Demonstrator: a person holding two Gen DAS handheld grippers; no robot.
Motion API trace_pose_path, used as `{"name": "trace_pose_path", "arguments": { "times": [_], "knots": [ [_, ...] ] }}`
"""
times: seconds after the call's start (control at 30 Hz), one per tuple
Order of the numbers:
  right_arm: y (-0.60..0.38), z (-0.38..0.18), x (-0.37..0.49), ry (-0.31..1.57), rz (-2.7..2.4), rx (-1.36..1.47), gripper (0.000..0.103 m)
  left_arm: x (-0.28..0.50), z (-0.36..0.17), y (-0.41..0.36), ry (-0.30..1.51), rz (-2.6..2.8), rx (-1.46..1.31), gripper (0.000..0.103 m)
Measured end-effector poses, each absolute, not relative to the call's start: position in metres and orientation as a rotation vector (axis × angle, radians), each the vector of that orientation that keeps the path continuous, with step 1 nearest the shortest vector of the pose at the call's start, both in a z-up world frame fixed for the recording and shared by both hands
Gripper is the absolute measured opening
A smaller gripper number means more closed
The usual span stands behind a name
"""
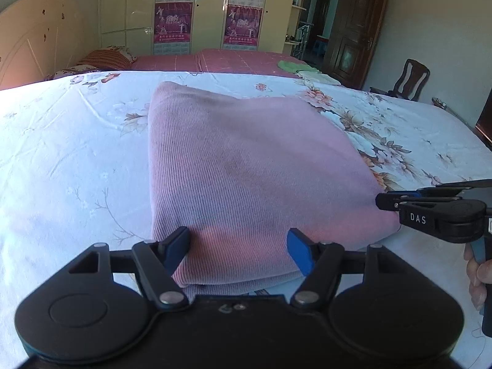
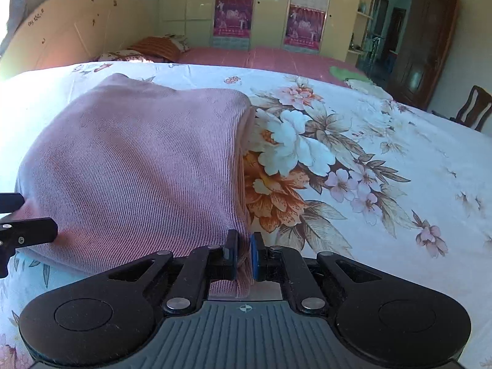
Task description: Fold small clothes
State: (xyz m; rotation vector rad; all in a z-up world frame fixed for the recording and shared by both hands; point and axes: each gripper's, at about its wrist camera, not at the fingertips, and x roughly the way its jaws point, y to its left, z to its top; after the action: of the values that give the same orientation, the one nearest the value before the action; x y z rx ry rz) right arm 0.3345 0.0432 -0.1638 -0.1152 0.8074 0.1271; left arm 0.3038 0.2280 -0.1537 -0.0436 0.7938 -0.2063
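Observation:
A pink ribbed knit garment [image 1: 246, 166] lies folded on the white floral bedsheet [image 1: 77, 153]. My left gripper [image 1: 238, 250] is open, its blue pads [image 1: 299, 253] on either side of the garment's near left corner, which lies between them. My right gripper [image 2: 244, 253] is shut on the garment's [image 2: 138, 169] near right corner, with pink fabric pinched between the pads. The right gripper also shows in the left wrist view [image 1: 387, 201] at the garment's right edge. The left gripper's black fingers [image 2: 27, 230] show at the left edge of the right wrist view.
The floral sheet [image 2: 369, 169] spreads wide to the right of the garment. A second bed with a pink cover [image 1: 215, 61] and green cloths [image 1: 292, 67] lies beyond. A wooden chair [image 1: 409, 80], a dark door [image 1: 353, 30] and a wardrobe stand at the back.

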Motion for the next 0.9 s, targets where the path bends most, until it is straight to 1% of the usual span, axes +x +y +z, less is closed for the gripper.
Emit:
{"name": "trace_pose_path", "arguments": {
  "times": [0.03,0.1,0.13,0.17,0.2,0.23,0.27,0.3,0.33,0.37,0.4,0.47,0.57,0.6,0.63,0.77,0.9],
  "knots": [
    [0.042,-0.161,0.334,0.806,0.12,-0.1,0.006,0.304,-0.153,0.229,0.8,-0.204,-0.05,0.068],
    [0.037,-0.15,0.328,0.775,0.105,-0.046,0.013,0.302,-0.15,0.232,0.809,-0.2,-0.068,0.069],
    [0.037,-0.144,0.323,0.745,0.086,-0.036,0.034,0.302,-0.148,0.233,0.814,-0.197,-0.073,0.069],
    [0.038,-0.137,0.317,0.704,0.067,-0.038,0.062,0.302,-0.147,0.234,0.821,-0.19,-0.075,0.07],
    [0.041,-0.131,0.311,0.667,0.061,-0.047,0.07,0.302,-0.147,0.234,0.83,-0.185,-0.076,0.07],
    [0.045,-0.126,0.308,0.64,0.078,-0.06,0.07,0.302,-0.147,0.233,0.836,-0.182,-0.076,0.07],
    [0.051,-0.121,0.305,0.614,0.088,-0.07,0.069,0.302,-0.148,0.232,0.837,-0.176,-0.072,0.071],
    [0.055,-0.119,0.302,0.592,0.1,-0.076,0.065,0.302,-0.148,0.231,0.84,-0.17,-0.066,0.071],
    [0.061,-0.117,0.301,0.58,0.118,-0.084,0.052,0.302,-0.149,0.229,0.844,-0.164,-0.061,0.072],
    [0.066,-0.118,0.301,0.582,0.133,-0.086,0.041,0.302,-0.15,0.228,0.847,-0.157,-0.058,0.073],
    [0.069,-0.121,0.301,0.594,0.153,-0.085,0.036,0.302,-0.151,0.227,0.849,-0.151,-0.058,0.073],
    [0.074,-0.136,0.305,0.657,0.192,-0.108,0.015,0.302,-0.151,0.226,0.85,-0.141,-0.058,0.075],
    [0.068,-0.164,0.315,0.764,0.18,-0.152,0.013,0.301,-0.15,0.225,0.855,-0.128,-0.06,0.076],
    [0.062,-0.17,0.318,0.776,0.177,-0.136,0.01,0.301,-0.149,0.225,0.861,-0.121,-0.066,0.076],
    [0.056,-0.172,0.319,0.774,0.175,-0.128,0.001,0.299,-0.148,0.225,0.867,-0.118,-0.076,0.078],
    [0.044,-0.153,0.312,0.765,0.195,-0.027,0.001,0.292,-0.141,0.226,0.905,-0.088,-0.126,0.085],
    [0.03,-0.129,0.279,0.76,0.268,0.077,0.001,0.274,-0.131,0.219,0.943,-0.043,-0.114,0.087]
  ]
}}
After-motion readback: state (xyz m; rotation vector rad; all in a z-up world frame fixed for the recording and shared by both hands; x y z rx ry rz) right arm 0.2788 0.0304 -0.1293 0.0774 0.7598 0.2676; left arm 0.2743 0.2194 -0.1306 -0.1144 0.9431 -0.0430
